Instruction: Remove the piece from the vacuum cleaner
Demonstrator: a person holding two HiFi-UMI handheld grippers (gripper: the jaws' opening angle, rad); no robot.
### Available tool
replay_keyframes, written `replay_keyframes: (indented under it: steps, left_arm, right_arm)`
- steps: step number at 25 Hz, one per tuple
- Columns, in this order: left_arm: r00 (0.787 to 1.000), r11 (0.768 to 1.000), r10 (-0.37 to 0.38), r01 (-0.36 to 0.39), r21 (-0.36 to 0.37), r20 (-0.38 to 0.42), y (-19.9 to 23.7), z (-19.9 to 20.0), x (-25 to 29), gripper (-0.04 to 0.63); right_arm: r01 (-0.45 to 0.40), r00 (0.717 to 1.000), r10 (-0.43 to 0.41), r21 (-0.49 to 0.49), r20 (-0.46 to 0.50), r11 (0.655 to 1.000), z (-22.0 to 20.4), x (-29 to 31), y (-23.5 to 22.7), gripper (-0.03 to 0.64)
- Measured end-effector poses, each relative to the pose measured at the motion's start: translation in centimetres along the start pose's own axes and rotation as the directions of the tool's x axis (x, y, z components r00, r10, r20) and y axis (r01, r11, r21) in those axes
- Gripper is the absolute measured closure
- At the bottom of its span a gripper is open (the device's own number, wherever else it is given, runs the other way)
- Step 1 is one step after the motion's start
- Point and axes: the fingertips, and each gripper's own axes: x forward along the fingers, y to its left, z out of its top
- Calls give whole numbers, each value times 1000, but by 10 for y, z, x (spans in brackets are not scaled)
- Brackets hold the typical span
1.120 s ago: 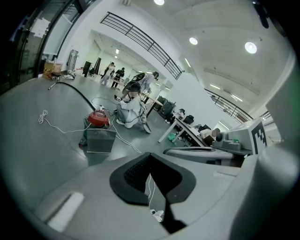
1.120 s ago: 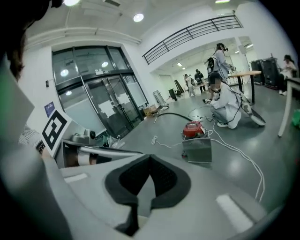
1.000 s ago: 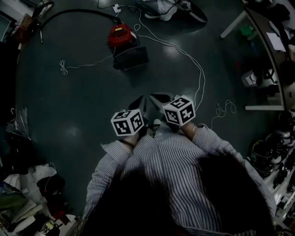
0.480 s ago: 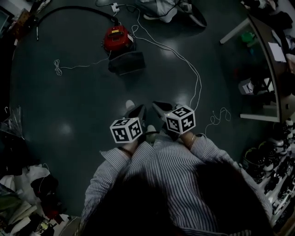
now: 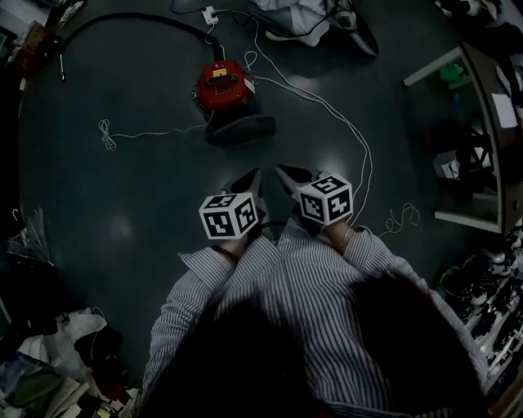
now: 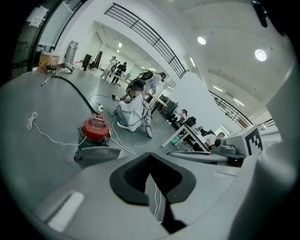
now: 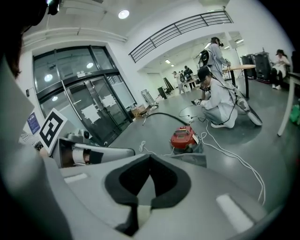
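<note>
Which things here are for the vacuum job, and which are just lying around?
For the job:
red vacuum cleaner, its black hose, left gripper, right gripper.

Just lying about:
desk, pile of bags.

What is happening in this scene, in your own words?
A person in a striped shirt stands holding a claw in each hand. The left claw and the right claw are both shut and empty, pointing toward a red vacuum cleaner on the floor ahead. Neither claw touches it, so work on it has not yet started.
</note>
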Motion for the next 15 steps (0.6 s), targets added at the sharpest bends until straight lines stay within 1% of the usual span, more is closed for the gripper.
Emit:
replay_keyframes:
  steps: [3,6,9,12,15]
  left_arm:
    - [1000,1000,-14,15,27,-24,25,37,13,598]
    - [997,999,-34,36,27,-71,42,49,26,598]
    - [992,999,-33,34,7,-122,58,48,39,598]
    - [993,1000,-13,10,-22,-116,79,54,50,598]
    - [993,996,-26,16,-92,-117,90,56,63,598]
  right_arm:
    - [25,999,-26,25,26,999,39,31,-9,615]
    - [42,999,-43,38,24,998,61,55,-16,615]
    - [44,999,-44,50,0,998,67,71,-24,615]
    - [61,997,-58,65,-45,996,61,82,-38,615]
    - [66,993,-61,50,-98,997,52,94,-55,615]
